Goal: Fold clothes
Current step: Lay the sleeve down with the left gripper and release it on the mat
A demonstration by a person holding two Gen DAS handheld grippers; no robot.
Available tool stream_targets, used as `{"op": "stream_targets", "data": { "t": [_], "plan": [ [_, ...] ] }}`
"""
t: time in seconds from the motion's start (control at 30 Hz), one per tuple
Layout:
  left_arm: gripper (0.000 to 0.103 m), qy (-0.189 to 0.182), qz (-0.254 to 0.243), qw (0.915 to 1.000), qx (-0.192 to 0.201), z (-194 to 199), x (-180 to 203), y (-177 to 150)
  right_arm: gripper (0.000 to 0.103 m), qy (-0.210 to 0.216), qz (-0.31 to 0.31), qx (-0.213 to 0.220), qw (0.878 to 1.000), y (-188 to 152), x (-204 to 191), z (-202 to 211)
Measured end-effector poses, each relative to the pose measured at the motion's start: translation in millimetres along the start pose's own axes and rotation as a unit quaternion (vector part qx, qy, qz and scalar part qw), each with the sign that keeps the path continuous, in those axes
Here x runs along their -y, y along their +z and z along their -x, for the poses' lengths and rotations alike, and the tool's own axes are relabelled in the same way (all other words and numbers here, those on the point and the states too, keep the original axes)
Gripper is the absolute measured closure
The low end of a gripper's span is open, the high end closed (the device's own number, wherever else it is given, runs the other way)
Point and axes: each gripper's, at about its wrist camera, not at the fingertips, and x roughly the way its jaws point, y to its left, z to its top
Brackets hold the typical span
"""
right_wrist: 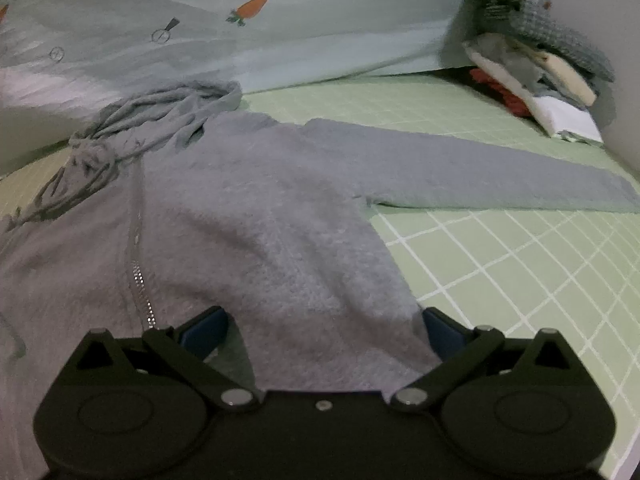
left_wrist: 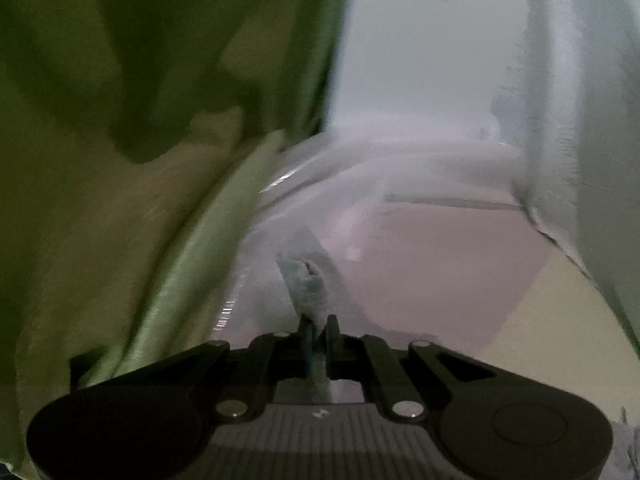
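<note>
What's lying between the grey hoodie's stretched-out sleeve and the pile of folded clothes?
Only bare green checked sheet lies between the sleeve and the pile, in the right wrist view.

Left claw [left_wrist: 318,326] pinched on grey fabric strip [left_wrist: 308,280]; green cloth [left_wrist: 120,120] hanging left

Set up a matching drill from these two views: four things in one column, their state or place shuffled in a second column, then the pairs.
Things:
1. left tool
2. right tool
3. grey zip hoodie
4. stack of folded clothes

States:
A. wide open over the hem
B. piled at the far right corner
C. shut on a pinch of pale fabric
D. spread flat on the green grid sheet, one sleeve stretched right

Pairs: 1-C, 2-A, 3-D, 4-B
</note>
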Motion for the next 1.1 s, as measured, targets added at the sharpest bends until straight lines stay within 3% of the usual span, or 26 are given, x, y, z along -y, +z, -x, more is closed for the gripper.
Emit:
{"op": "stream_targets", "data": {
  "t": [0.17,0.3,0.4,0.53,0.67,0.7,0.73,0.77,0.8,0.87,0.97,1.1],
  "plan": [
    [0.098,-0.048,-0.040,0.9980,0.012,33.8,46.7,-14.0,0.000,0.039,0.005,-0.043,0.998,17.4,11.5,1.6],
    [0.098,-0.092,-0.066,0.9935,0.007,54.0,96.7,-32.9,0.000,0.068,0.000,-0.029,0.997,25.8,28.1,16.4],
    [0.098,-0.136,-0.102,0.9854,-0.003,66.9,144.1,-53.3,0.000,0.078,0.008,-0.003,0.997,30.7,46.1,32.5],
    [0.098,-0.213,-0.165,0.9626,-0.022,93.3,211.3,-92.6,0.000,0.081,0.002,0.028,0.996,33.0,75.1,47.9],
    [0.095,-0.309,-0.231,0.9214,-0.048,132.8,269.6,-139.1,0.000,0.077,-0.012,0.033,0.996,32.9,99.9,49.5],
    [0.087,-0.325,-0.258,0.9080,-0.056,142.0,281.2,-153.2,0.000,0.075,-0.013,0.029,0.997,32.2,104.3,48.4],
    [0.062,-0.341,-0.285,0.8935,-0.064,151.3,292.9,-167.2,0.000,0.074,-0.015,0.026,0.997,31.6,108.6,47.3],
    [0.045,-0.354,-0.311,0.8791,-0.071,159.9,303.5,-181.0,0.000,0.074,-0.016,0.025,0.997,31.0,111.9,46.6],
    [0.018,-0.354,-0.329,0.8726,-0.069,163.7,306.2,-192.6,0.000,0.075,-0.016,0.025,0.997,30.5,114.2,45.9],
    [0.012,-0.352,-0.365,0.8593,-0.065,170.8,311.3,-215.4,0.000,0.079,-0.016,0.024,0.996,29.4,118.7,44.3],
    [0.012,-0.300,-0.395,0.8641,-0.087,158.8,309.5,-228.0,0.000,0.088,-0.007,0.019,0.996,31.0,118.8,40.1],
    [0.011,-0.232,-0.375,0.8917,-0.105,136.7,294.6,-221.8,0.000,0.113,0.012,0.013,0.993,35.8,105.8,36.1]
  ]
}}
